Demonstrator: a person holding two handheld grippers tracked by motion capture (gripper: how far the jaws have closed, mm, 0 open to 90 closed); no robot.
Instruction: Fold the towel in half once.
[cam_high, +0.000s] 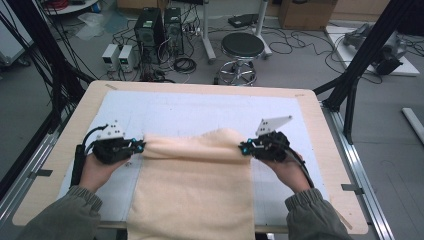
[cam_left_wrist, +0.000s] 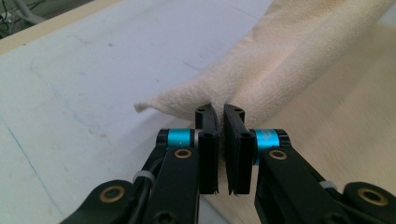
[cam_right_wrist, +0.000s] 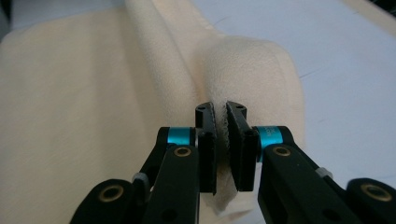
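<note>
Cloth dominates the scene: a cream-coloured terry towel (cam_high: 192, 187) lies on the white mat (cam_high: 200, 112) that covers the pale wooden tabletop (cam_high: 325, 145), its near end hanging over the tabletop's front edge. The towel's far edge is lifted off the mat and bunched into a raised ridge running between the two hands. The left gripper (cam_high: 141, 146) grasps the ridge's left corner, and in the left gripper view (cam_left_wrist: 220, 122) the black jaws are clenched on a thin layer of the fabric, with a small pointed tip of cloth sticking out just beside them. The right gripper (cam_high: 243, 147) holds the opposite corner; in the right gripper view (cam_right_wrist: 220, 122) its jaws pinch a fold of towel that shows between the pads and below them. Both hands sit at about the same depth on the tabletop, well apart, with the towel stretched between. A black round stool (cam_high: 242, 46) stands on the floor beyond the tabletop.
</note>
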